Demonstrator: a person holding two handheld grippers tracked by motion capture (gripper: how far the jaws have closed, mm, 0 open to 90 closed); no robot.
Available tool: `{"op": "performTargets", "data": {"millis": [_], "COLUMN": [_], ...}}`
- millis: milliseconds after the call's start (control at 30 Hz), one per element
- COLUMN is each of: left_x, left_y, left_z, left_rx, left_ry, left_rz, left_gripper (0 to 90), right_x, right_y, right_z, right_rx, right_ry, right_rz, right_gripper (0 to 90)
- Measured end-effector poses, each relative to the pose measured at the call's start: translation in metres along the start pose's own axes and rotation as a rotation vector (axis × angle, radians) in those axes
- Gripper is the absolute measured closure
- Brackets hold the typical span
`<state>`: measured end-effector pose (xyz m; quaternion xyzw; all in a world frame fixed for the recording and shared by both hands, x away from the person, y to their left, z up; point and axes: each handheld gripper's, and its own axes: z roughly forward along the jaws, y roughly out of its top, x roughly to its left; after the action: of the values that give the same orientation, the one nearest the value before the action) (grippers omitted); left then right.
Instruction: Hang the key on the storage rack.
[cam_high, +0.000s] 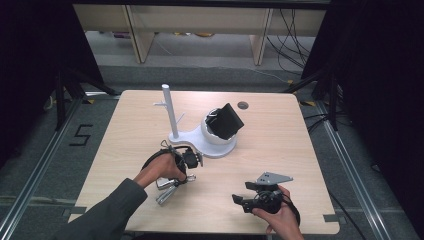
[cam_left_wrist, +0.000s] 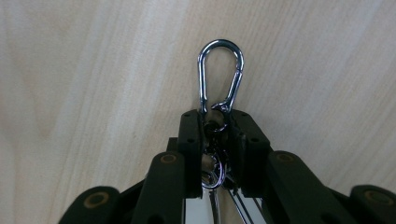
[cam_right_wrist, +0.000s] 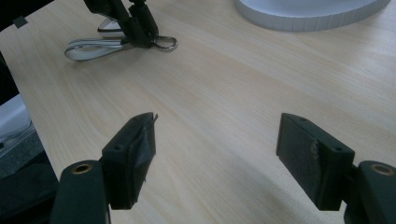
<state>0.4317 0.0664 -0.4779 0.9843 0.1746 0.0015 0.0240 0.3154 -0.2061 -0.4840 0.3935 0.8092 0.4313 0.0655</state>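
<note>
Closing on the carabiner keyring at its swivel end leaves a narrow hold, and that is the main risk: the chrome link is thin and smooth, so it could slip or pivot between the pads if the left tool lifts too fast or tilts. The loose snap hook juts out at 12 o'clock beyond the jaw tips in the left gripper view and could swing or catch on the tabletop. The attached metal pieces trail at 7 o'clock from the hand in the high view and may drag.

The left tool's jaws stand nearly together, gripping the small ring and swivel of the keyring, which lies on the tabletop at 8 o'clock from the white stand. The right tool has its jaws wide apart, holds nothing, and hovers above bare wood at 5 o'clock from the stand.
</note>
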Motion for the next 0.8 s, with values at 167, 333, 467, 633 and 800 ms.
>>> {"op": "performTargets", "data": {"millis": [167,333,467,633,800], "left_x": [0.0,0.001,0.003,0.007,0.015], "left_y": [-0.003,-0.005,-0.007,-0.014,-0.028], "left_z": [0.0,-0.001,-0.008,-0.025,-0.054], "left_rx": [-0.02,-0.024,-0.059,-0.091,-0.134], "left_ry": [-0.006,-0.01,0.007,0.022,0.063], "left_rz": [0.037,0.033,0.027,0.012,-0.02], "left_gripper": [75.1,75.2,75.2,75.2,75.3], "right_x": [-0.002,0.0,-0.002,-0.002,-0.004], "right_y": [0.0,0.0,0.0,-0.001,-0.001], "right_z": [0.0,0.0,0.001,0.0,0.0], "right_rx": [-0.006,-0.003,-0.002,-0.006,-0.007], "right_ry": [-0.003,0.006,-0.002,0.006,-0.003], "right_rz": [-0.012,-0.001,-0.018,0.009,-0.003], "right_gripper": [29.7,29.8,29.8,29.8,29.8]}}
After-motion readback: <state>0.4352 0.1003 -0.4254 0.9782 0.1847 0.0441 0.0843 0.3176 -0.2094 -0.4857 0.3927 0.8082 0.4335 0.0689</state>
